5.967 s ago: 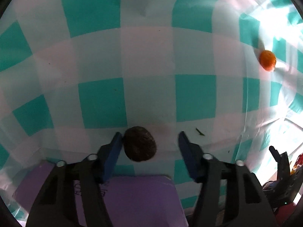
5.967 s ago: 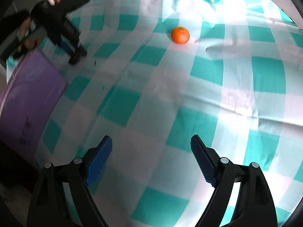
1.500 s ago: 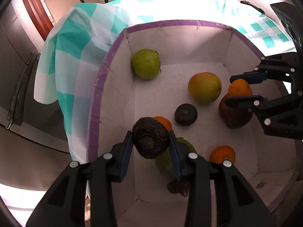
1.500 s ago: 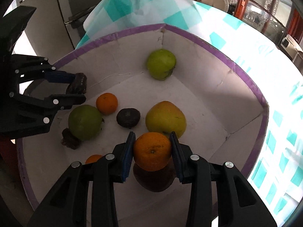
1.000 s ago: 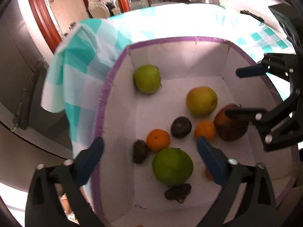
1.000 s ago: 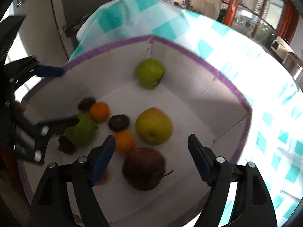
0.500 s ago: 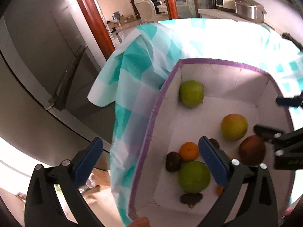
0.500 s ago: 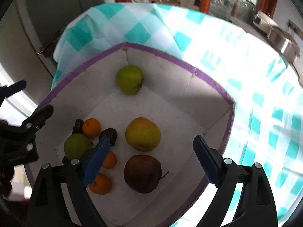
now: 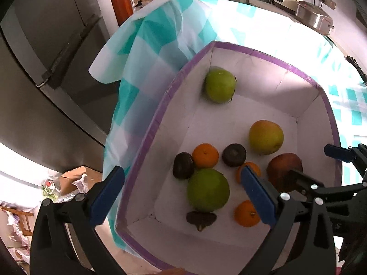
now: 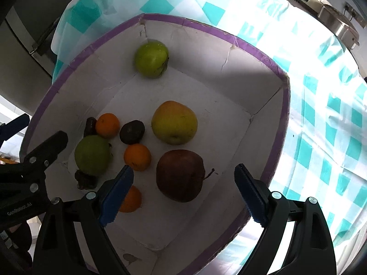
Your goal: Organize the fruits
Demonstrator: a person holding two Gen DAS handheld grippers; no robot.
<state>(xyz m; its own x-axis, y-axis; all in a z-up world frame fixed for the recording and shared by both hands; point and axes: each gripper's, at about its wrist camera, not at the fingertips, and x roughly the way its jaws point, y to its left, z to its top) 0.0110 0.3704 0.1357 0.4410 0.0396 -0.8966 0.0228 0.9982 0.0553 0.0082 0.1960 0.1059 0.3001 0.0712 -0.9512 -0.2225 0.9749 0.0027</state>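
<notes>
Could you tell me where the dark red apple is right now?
In the right wrist view, the dark red apple lies on the floor of the purple-rimmed white box, just below the yellow-green apple.

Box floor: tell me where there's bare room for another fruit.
Bare floor lies between the far green apple, the yellow apple and the box's right wall. The near-left cluster around the big green fruit is crowded.

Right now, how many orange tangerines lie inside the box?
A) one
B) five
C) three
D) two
C: inside the box three tangerines show, one by the left wall, one in the middle and one partly behind the right gripper's left finger.
</notes>
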